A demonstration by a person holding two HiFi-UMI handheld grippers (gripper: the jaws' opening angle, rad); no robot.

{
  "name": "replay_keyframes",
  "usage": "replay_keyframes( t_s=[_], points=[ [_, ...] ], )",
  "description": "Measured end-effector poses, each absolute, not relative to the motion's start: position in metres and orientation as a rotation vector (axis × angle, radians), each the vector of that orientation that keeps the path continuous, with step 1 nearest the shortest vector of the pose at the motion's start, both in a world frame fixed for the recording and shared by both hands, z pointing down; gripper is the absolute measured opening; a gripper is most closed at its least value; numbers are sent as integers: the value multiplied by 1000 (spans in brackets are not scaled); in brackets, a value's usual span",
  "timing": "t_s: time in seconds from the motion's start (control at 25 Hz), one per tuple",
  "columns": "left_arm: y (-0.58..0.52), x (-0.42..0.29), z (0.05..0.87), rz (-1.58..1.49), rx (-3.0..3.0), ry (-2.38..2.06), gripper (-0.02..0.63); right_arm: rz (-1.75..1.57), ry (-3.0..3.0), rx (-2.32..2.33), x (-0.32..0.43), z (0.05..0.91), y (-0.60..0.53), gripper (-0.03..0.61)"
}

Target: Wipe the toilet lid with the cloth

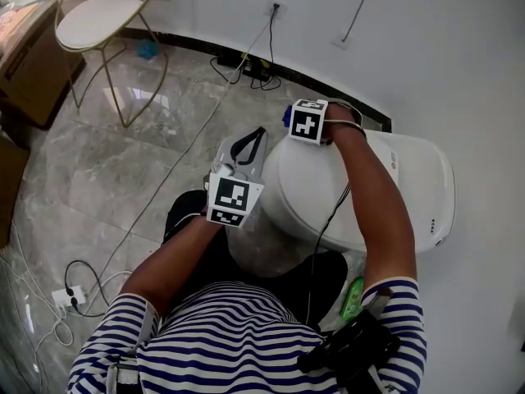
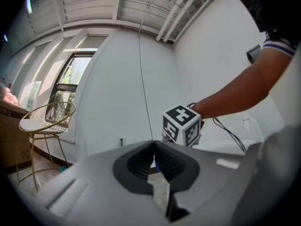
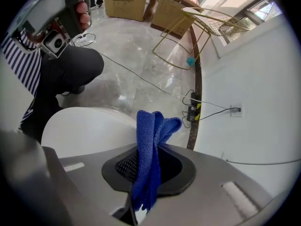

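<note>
The right gripper (image 3: 148, 173) clenches the blue cloth (image 3: 149, 145) at the upper-left edge of the toilet lid (image 1: 344, 195). The left gripper (image 2: 154, 166) is closed on nothing, left of the lid. Wiping seems barely begun.

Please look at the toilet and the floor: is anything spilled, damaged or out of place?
Nothing looks spilled or damaged. The toilet lid is shut and unmarked. Only loose cables trail across the floor, and the blue cloth sits bunched in the right gripper.
</note>
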State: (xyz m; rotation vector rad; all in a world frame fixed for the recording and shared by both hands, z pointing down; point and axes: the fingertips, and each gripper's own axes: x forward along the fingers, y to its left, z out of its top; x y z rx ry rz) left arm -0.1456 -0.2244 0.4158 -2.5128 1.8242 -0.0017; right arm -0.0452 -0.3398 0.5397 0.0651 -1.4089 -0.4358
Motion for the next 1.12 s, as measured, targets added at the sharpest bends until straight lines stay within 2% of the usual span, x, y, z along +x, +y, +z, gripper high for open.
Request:
replay_keyframes(
  t_s=[0.44,1.12],
  points=[
    [-232,-144,406,10,-2509,1811,5,-527,-1451,-46,-54,532,-262,64],
    [-246,-117,394,11,-2528,1753,5,-602,-1431,-247,-17,541,-113,64]
  ],
)
